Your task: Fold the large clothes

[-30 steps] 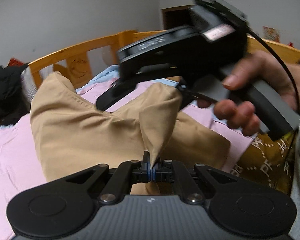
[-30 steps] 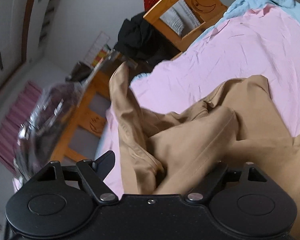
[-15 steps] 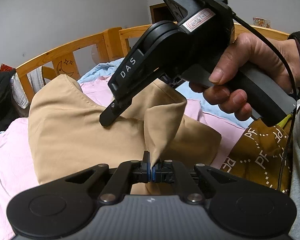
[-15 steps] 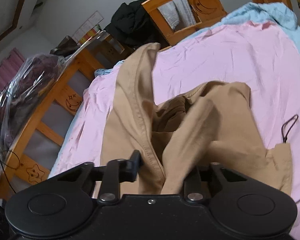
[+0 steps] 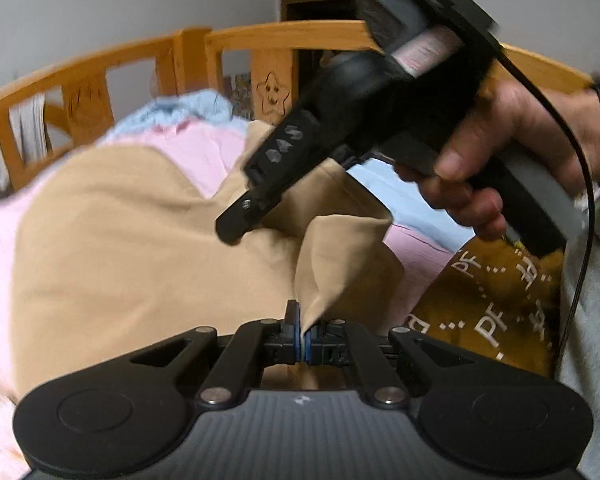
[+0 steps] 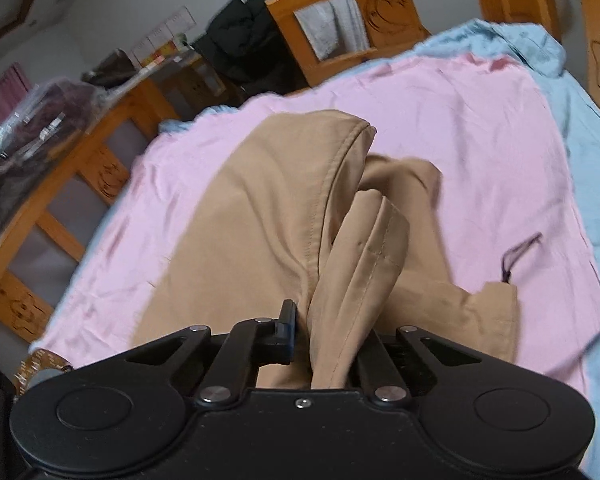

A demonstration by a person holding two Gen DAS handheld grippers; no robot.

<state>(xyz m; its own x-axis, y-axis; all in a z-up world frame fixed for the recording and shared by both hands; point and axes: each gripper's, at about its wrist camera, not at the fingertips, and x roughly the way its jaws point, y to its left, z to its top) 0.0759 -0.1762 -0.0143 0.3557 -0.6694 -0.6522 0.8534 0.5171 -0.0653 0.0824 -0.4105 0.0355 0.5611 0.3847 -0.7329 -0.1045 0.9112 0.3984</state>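
Pink sheet (image 6: 440, 128) covers the bed, and the tan clothes (image 6: 268, 208) lie bunched on it. Left gripper (image 5: 305, 336) pinches one corner tight. Right gripper (image 6: 320, 344), wide open before, is closing on a thick fold, so lifting can start.

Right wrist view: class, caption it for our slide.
Right gripper jaws closing on tan garment over pink sheet.

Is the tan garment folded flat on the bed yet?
Not yet. The tan garment is bunched and partly lifted off the pink sheet; left gripper pinches one corner, right gripper is closing on a seamed fold.
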